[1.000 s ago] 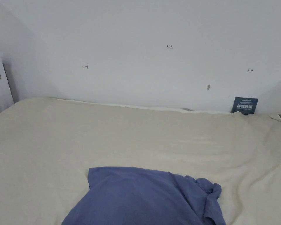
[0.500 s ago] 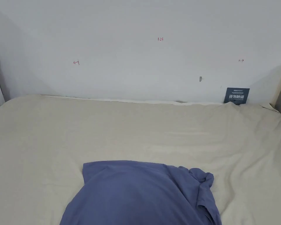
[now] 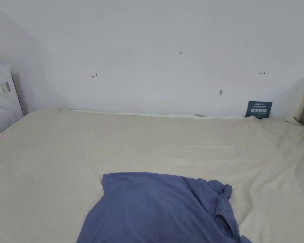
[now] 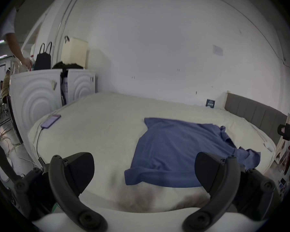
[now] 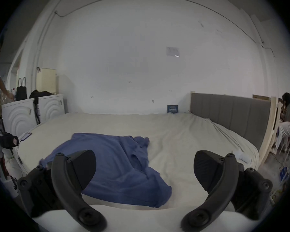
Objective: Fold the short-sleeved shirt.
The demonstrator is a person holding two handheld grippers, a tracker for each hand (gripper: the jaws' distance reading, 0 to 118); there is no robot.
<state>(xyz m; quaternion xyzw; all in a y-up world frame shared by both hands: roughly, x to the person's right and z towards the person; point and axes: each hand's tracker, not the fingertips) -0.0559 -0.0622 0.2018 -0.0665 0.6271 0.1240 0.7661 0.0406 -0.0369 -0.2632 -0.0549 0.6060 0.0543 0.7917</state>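
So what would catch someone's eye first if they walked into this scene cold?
The rumpled blue short-sleeved shirt lying on the near side of the cream bed sheet. Both grippers, left gripper and right gripper, hang open short of it. A phone lies near the bed's left corner.

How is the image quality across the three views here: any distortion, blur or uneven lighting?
Head view: undistorted, soft even light, blue shirt cropped at the bottom. Left gripper view: strong fisheye, dark vignette, a shadow on the bed sheet between open jaws. Right gripper view: same fisheye, shirt edges slightly blurred.

L gripper [image 4: 144, 170] fingers [image 4: 81, 170] wide apart, blue shirt [image 4: 182, 152] crumpled on bed [image 4: 99, 126].
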